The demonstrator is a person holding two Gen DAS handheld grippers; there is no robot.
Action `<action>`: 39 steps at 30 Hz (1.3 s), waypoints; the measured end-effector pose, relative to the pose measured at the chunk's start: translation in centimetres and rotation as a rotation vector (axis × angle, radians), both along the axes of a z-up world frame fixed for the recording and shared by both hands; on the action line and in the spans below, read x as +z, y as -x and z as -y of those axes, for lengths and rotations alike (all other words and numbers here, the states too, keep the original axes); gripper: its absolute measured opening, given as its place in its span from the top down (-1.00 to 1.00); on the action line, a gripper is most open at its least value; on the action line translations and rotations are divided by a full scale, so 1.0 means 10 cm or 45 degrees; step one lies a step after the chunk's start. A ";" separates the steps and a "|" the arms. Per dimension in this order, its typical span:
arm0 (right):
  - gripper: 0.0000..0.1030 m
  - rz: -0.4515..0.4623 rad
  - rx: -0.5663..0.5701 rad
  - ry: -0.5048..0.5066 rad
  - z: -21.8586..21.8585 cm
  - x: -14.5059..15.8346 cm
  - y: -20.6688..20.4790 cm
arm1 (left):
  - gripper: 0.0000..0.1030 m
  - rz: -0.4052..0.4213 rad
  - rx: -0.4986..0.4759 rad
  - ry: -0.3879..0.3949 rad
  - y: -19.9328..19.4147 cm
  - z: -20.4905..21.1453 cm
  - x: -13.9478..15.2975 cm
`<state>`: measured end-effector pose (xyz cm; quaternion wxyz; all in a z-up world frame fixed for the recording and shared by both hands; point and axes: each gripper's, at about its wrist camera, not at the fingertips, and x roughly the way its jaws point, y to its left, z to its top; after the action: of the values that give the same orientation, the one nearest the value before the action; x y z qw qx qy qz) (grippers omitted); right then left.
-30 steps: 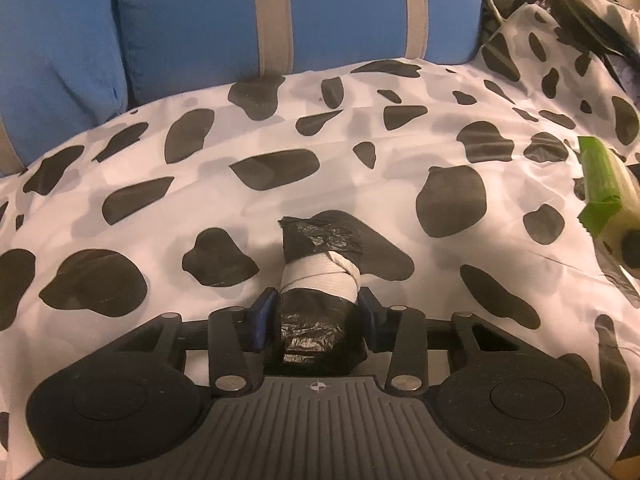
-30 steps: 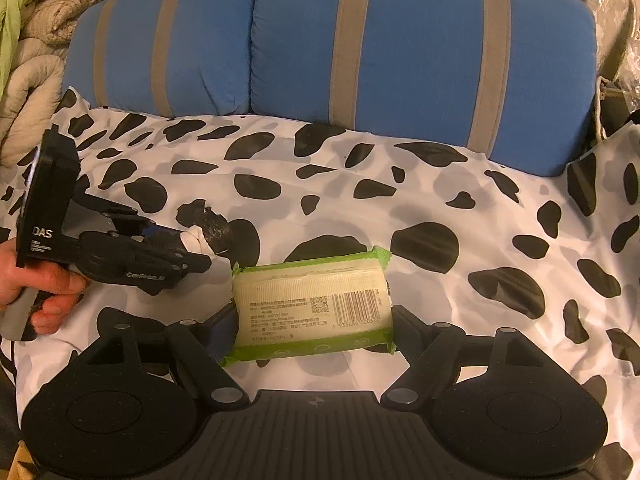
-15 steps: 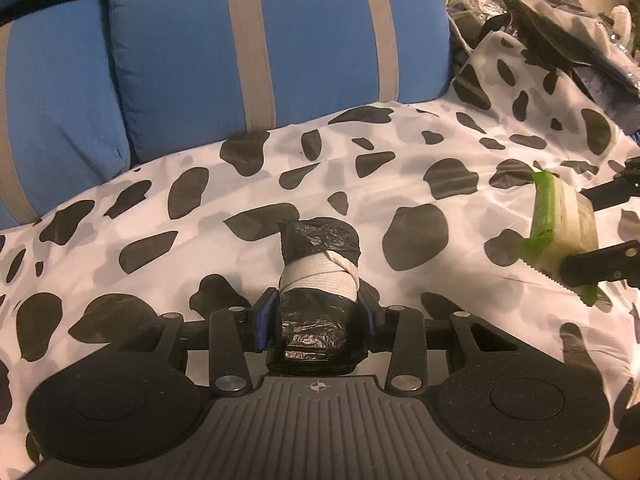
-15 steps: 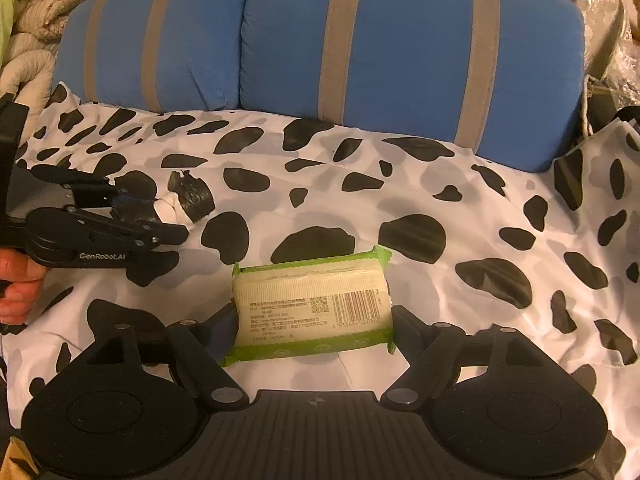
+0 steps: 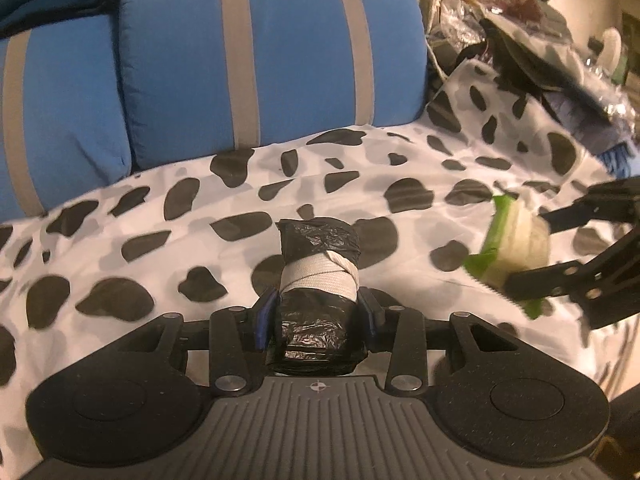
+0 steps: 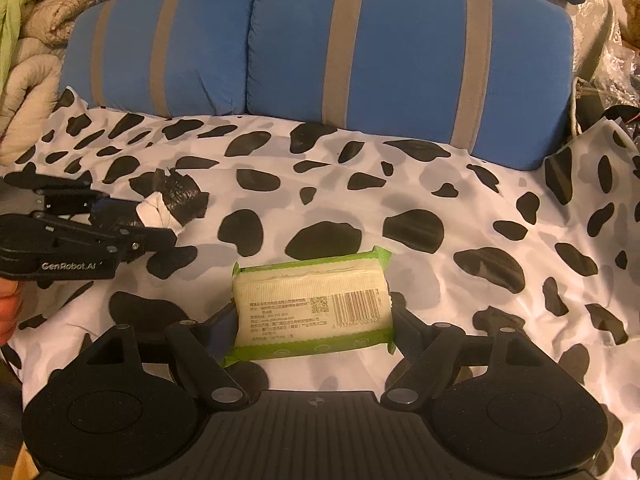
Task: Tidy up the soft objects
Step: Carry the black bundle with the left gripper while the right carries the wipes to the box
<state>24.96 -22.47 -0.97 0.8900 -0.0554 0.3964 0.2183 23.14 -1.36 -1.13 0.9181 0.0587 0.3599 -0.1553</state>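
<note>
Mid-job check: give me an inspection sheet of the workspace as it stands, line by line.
Surface: cow-print sheet, rumpled.
Job's things: black plastic roll with a white band, held in the left tongs; green-edged tissue pack, held in the right tongs. Both look lifted off the sheet.
Clutter: plastic bags and dark fabric piled at the right edge.
Grippers: both tongs shut on their items.
Cables: a pale cord beside the right pillow.
Surroundings: two blue pillows with grey stripes; beige quilt at left.
</note>
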 end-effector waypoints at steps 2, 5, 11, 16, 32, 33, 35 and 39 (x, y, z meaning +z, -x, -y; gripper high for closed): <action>-0.58 -0.004 0.000 -0.001 -0.02 0.01 0.04 | 0.22 0.006 0.010 0.004 0.08 0.01 0.04; -0.58 -0.007 0.002 0.003 -0.04 0.02 0.12 | 0.22 -0.001 0.031 0.015 0.20 0.03 0.08; -0.58 -0.011 -0.022 -0.015 -0.04 0.05 0.27 | 0.22 -0.076 0.105 0.062 0.39 0.03 0.11; -0.58 -0.003 -0.030 -0.008 -0.05 0.07 0.42 | 0.22 -0.112 0.166 0.047 0.57 0.00 0.09; -0.58 0.007 -0.039 -0.029 -0.03 0.16 0.88 | 0.22 -0.142 0.211 0.086 1.08 0.00 0.17; -0.58 0.006 -0.043 -0.037 -0.01 0.17 0.91 | 0.22 -0.140 0.211 0.088 1.11 0.01 0.18; -0.58 0.008 -0.047 -0.047 0.01 0.18 0.97 | 0.22 -0.139 0.210 0.099 1.18 0.01 0.20; -0.58 0.005 -0.056 -0.055 0.08 0.19 1.12 | 0.22 -0.147 0.216 0.106 1.32 0.01 0.20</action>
<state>13.80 -23.28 0.90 0.8964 -0.0276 0.3910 0.2069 9.98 -1.44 0.91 0.9074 -0.0191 0.4090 -0.0951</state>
